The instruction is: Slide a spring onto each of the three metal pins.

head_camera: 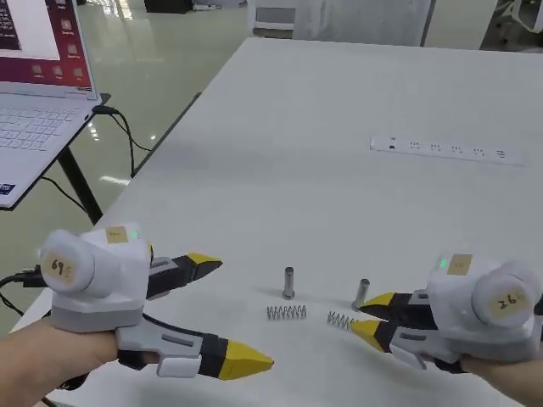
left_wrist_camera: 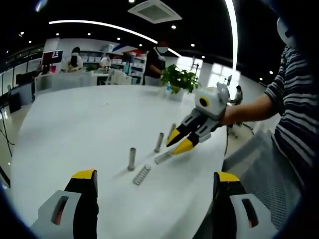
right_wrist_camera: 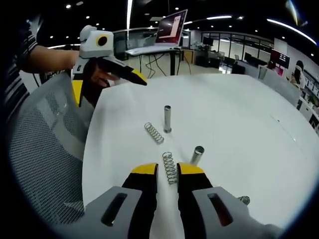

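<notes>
Steel spring (head_camera: 339, 320) lies lower right, 1 end between the narrowed yellow tips of the right tool (head_camera: 366, 315), labelled "26". A second spring (head_camera: 286, 312) rests left of it, below 2 upright pins (head_camera: 288, 282) on the white tabletop (head_camera: 339, 170). The left tool (head_camera: 229, 314), labelled "69", gapes wide at lower left.

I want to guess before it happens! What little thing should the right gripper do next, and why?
Probably squeeze the right gripper shut on the spring: its end lies between the jaws, flat on the table, and the pin beside it stands bare.
</notes>
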The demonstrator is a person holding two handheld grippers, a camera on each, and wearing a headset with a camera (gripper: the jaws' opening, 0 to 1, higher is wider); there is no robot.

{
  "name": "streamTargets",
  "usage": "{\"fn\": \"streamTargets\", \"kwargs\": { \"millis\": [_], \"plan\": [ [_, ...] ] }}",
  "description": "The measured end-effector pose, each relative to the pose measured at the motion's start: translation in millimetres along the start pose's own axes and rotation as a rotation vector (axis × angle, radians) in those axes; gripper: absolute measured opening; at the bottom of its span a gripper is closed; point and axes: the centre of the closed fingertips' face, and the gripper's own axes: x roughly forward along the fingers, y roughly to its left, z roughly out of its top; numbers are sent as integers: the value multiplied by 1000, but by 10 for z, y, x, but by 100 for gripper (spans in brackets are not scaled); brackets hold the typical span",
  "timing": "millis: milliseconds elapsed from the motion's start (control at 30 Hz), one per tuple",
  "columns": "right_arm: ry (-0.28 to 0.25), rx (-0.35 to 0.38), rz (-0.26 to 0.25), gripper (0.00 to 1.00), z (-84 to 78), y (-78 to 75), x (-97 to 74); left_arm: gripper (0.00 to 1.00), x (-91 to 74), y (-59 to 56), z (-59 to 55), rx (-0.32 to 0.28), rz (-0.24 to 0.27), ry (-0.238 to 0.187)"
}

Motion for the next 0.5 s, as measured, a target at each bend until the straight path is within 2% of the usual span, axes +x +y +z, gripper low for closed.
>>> {"fn": "streamTargets", "kwargs": {
  "millis": [200, 433, 500],
  "plan": [
    [57, -33, 9, 12, -139, 2, 118, 93, -8, -3, -16, -4, 2, 0],
    [87, -80, 16, 8, -251, 5, 164, 93, -34, -12, -44, -8, 4, 2],
    [78, -94, 19, 8, -261, 0, 173, 93, -37, -9, -53, -11, 5, 2]
  ]
}}
